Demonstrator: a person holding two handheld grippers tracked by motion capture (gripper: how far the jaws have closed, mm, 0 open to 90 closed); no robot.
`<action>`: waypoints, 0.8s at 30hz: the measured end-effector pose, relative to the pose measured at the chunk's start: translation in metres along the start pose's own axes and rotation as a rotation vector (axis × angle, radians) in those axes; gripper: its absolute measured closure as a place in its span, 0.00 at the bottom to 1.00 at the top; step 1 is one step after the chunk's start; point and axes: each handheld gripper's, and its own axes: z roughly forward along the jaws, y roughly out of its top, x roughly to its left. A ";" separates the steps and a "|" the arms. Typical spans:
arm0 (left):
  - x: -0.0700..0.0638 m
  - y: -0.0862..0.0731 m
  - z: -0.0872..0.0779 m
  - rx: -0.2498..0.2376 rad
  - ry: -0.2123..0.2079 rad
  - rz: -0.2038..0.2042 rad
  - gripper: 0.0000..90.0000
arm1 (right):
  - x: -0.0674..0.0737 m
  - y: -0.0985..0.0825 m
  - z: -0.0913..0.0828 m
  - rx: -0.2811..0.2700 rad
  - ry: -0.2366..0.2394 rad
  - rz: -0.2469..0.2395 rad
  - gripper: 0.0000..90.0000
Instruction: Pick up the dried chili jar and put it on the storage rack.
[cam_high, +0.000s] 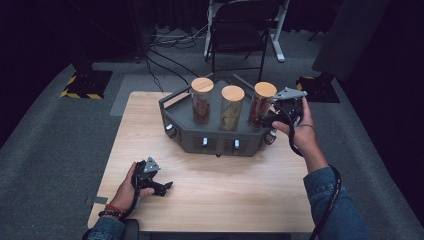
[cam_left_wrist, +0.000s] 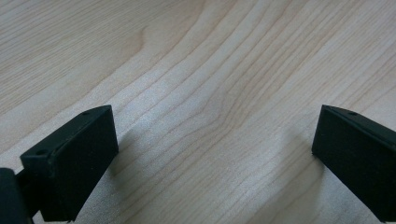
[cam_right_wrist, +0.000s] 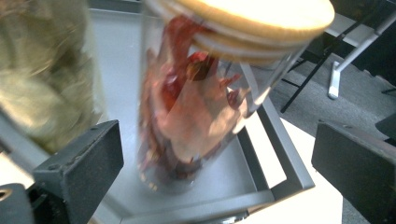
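Though unclasped — red jar (cam_right_wrist: 196, 107) between fingers (cam_right_wrist: 81, 163)

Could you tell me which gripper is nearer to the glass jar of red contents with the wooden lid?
Right. The right gripper sits beside the glass jar of red contents with a wooden lid, jaws open around it. The left gripper rests far off on the light wooden table.

Denim sleeves (cam_high: 327, 197) on both forearms, a red-and-orange beaded bracelet (cam_high: 113, 209) at the left wrist. Black left tool (cam_high: 159, 187) and black right tool (cam_high: 263, 120), each topped by a grey three-cornered plate; thick black cable (cam_high: 334, 192) trailing. Matte, blocky jaw pads with small holes.
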 end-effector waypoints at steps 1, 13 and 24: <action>0.000 0.000 0.000 0.000 0.000 0.000 0.00 | 0.000 -0.002 -0.003 -0.002 -0.002 -0.009 0.02; 0.000 0.000 0.000 0.000 0.000 0.000 0.00 | 0.004 -0.025 -0.028 -0.045 0.021 -0.046 0.02; 0.000 0.000 0.000 0.000 0.000 0.000 0.00 | 0.024 -0.050 -0.041 -0.034 0.052 -0.126 0.02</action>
